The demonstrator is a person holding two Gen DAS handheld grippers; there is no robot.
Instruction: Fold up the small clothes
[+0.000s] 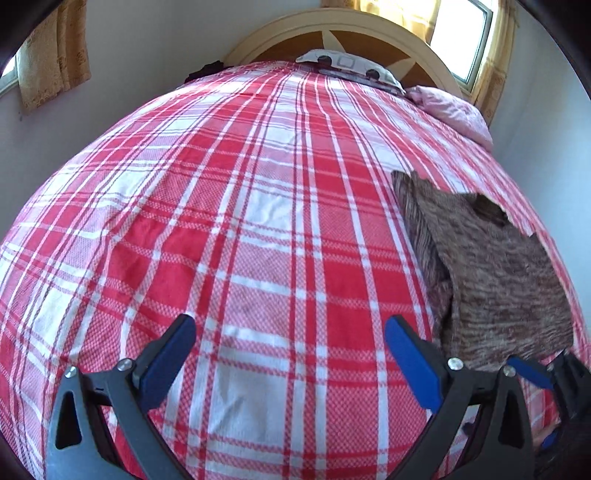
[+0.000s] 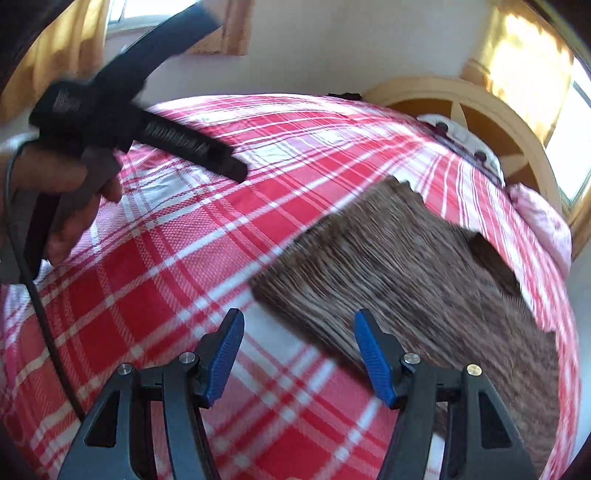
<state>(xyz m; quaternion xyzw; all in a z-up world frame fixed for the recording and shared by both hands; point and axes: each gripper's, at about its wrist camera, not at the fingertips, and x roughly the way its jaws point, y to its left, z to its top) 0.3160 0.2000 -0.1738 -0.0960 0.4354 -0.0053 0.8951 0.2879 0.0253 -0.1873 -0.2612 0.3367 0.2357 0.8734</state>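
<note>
A small brown striped garment [image 1: 491,269] lies flat on the red and white plaid bedspread [image 1: 240,221], on the right side of the bed, one side folded under. My left gripper [image 1: 290,332] is open and empty, hovering over bare bedspread to the left of the garment. My right gripper [image 2: 299,328] is open and empty, hovering just above the garment's near left edge [image 2: 406,277]. The right gripper's tip also shows in the left wrist view [image 1: 543,373]. The left gripper's body and the hand holding it show in the right wrist view [image 2: 110,122].
A wooden arched headboard [image 1: 351,33] stands at the far end. A patterned pillow [image 1: 351,68] and a pink pillow [image 1: 454,110] lie near it. Windows with yellow curtains [image 1: 51,55] are behind. A cable [image 2: 33,288] hangs from the left gripper.
</note>
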